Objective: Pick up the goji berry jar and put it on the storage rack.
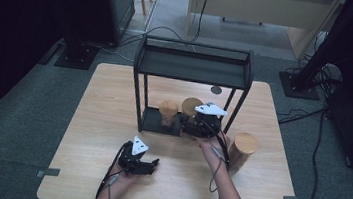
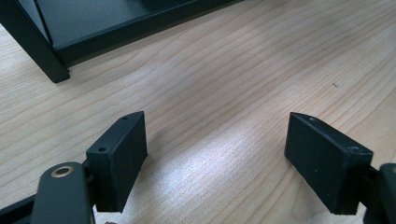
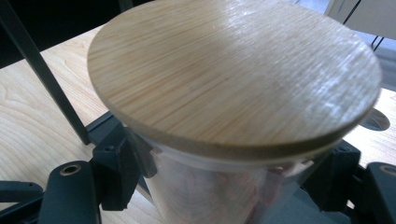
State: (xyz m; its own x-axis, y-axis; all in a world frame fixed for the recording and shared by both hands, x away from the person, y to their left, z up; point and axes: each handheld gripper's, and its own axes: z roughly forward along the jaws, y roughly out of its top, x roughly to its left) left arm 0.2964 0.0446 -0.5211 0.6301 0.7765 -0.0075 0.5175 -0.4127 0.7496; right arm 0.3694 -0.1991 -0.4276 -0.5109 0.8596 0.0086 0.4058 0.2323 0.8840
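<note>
A glass jar with a round bamboo lid (image 3: 233,74) and reddish contents stands between my right gripper's (image 3: 229,179) jaws, which press on its sides just under the lid. In the high view this jar (image 1: 191,105) is at the lower shelf of a black metal rack (image 1: 193,66), and my right gripper (image 1: 193,125) grips it from the front. A second lidded jar (image 1: 168,109) stands beside it on that shelf. A third jar (image 1: 243,148) stands on the table to the right. My left gripper (image 1: 142,165) rests low near the table's front, open (image 2: 215,135) over bare wood.
The wooden table (image 1: 101,121) carries the rack at its middle back; one rack foot (image 2: 56,70) lies ahead of my left gripper. A round cable hole (image 1: 216,90) sits behind the rack. Cables and dark stands ring the table on the floor.
</note>
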